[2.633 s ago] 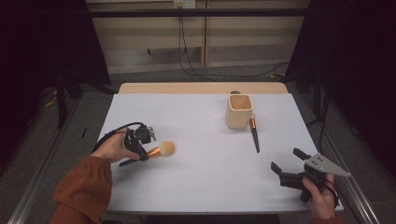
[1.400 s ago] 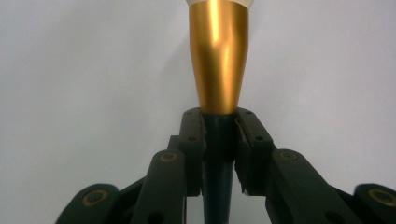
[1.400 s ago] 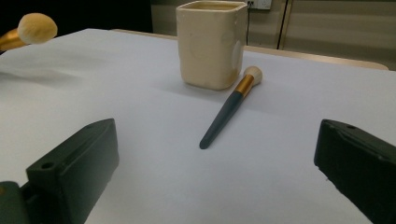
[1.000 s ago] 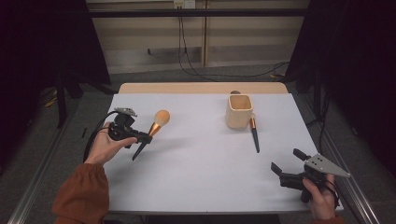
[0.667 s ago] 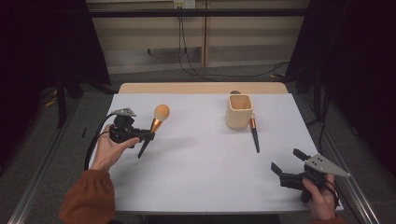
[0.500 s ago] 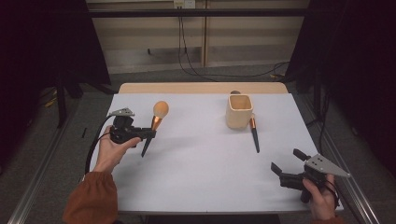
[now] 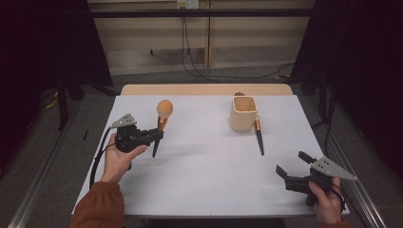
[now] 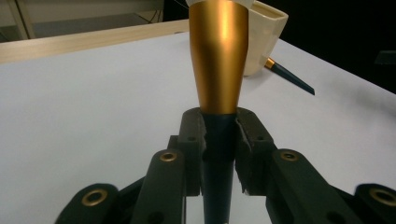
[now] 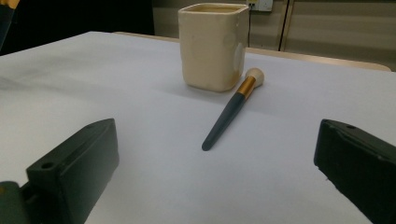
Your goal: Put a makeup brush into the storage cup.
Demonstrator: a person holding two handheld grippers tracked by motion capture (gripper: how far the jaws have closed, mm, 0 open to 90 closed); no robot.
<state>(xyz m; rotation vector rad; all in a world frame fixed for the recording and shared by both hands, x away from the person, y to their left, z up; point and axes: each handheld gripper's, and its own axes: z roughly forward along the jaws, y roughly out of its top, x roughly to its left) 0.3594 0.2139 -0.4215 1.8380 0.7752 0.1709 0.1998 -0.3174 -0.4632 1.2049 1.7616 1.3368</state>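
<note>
Now | my left gripper [image 7: 159,134] clamps big brush [image 7: 161,124] upright above table [image 7: 209,180] | my right gripper [image 7: 291,165] gapes wide, well apart from cup [image 7: 244,113]

Three cameras: one fixed overhead, one riding on each gripper

The high view looks forward and down over the whole white table [image 7: 204,180]. The left gripper view sits low and very close behind a makeup brush [image 8: 218,60]. The right gripper view skims the tabletop. All three share the cream cup [image 9: 213,44].

brush [image 8: 218,56] head cut off above
</note>
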